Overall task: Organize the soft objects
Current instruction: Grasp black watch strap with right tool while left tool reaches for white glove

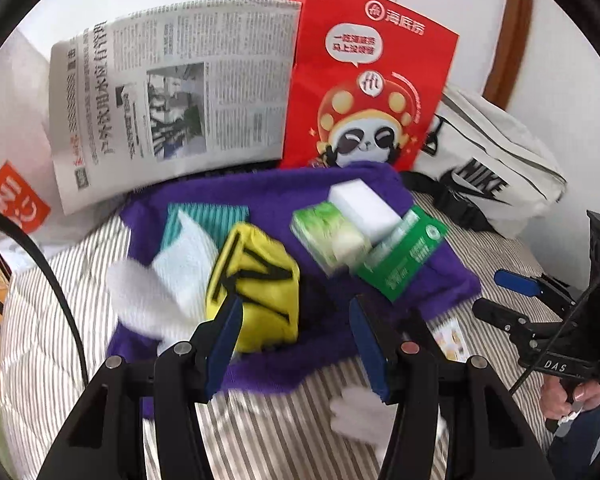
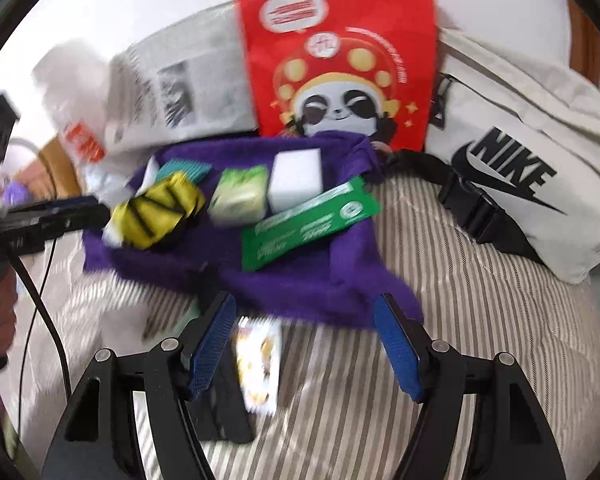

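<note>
Here the left gripper [image 1: 296, 320] hangs with its 2 blue-padded fingers spread wide, gripping nothing; the left pad sits at the lower edge of the yellow pouch [image 1: 256, 284], and whether it touches is unclear through the blur. In the right wrist view that same gripper reaches in from 9 o'clock, its tip right at the pouch's left end. The right gripper [image 2: 306, 330] is likewise wide apart and empty, poised over the near edge of the purple cloth [image 2: 292, 276], with a small printed packet [image 2: 258, 368] on the striped bedding [image 2: 480, 320] between its fingers. On the cloth lie the soft things: the yellow pouch at 9 o'clock, a white glove [image 1: 168, 280] and a teal ribbed piece [image 1: 208, 216] beside it, a green-and-white tissue pack [image 1: 328, 236] at the centre, a white sponge block [image 1: 364, 208] touching it toward 1 o'clock, and a flat green packet [image 1: 404, 256] at 3 o'clock. Behind, at 12 o'clock, stand a red paper bag [image 1: 364, 80] and a newspaper [image 1: 172, 96]; a white Nike bag [image 2: 520, 168] lies at 2 o'clock.
</note>
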